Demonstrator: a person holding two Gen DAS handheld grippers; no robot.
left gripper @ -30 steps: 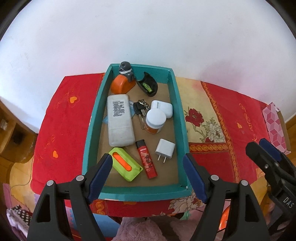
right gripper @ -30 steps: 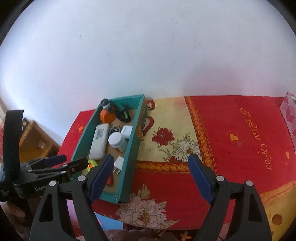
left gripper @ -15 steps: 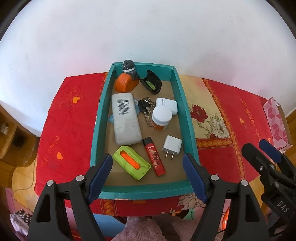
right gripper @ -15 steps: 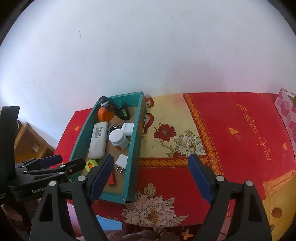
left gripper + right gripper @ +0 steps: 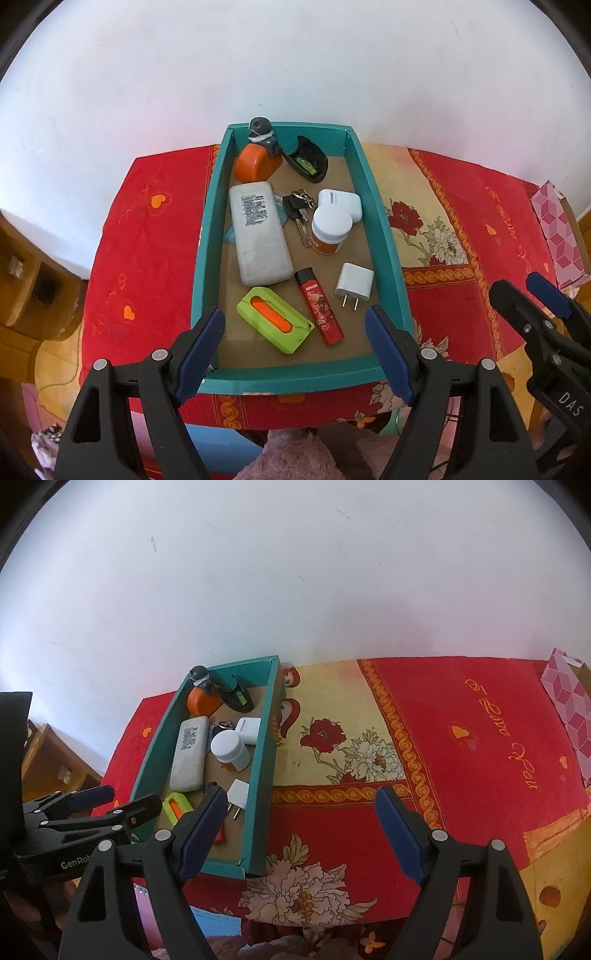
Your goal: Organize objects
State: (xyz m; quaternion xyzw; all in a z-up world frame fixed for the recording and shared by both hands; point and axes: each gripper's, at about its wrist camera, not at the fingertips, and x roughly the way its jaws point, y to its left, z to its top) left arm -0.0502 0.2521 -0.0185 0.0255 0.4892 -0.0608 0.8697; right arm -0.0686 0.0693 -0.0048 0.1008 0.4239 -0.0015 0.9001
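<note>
A teal open box (image 5: 388, 236) stands on the red cloth, also in the right wrist view (image 5: 264, 760). Inside lie a white power bank (image 5: 258, 232), an orange tape measure (image 5: 255, 164), a black level (image 5: 308, 158), keys (image 5: 299, 206), a white case (image 5: 340, 201), a white-lidded jar (image 5: 330, 229), a white plug (image 5: 354, 282), a red lighter (image 5: 319, 306) and a green cutter (image 5: 275, 319). My left gripper (image 5: 295, 354) is open and empty over the box's near end. My right gripper (image 5: 303, 834) is open and empty above the cloth right of the box.
A red and yellow flowered cloth (image 5: 461, 768) covers the table against a white wall. A pink patterned box (image 5: 557, 229) sits at the far right edge. A wooden shelf (image 5: 29, 280) stands left of the table. Something pink and fluffy (image 5: 295, 458) lies below the near edge.
Both grippers have risen and drawn nearer, so the box sits more centred between the left fingers. Both stay open. Nothing in the box has moved.
</note>
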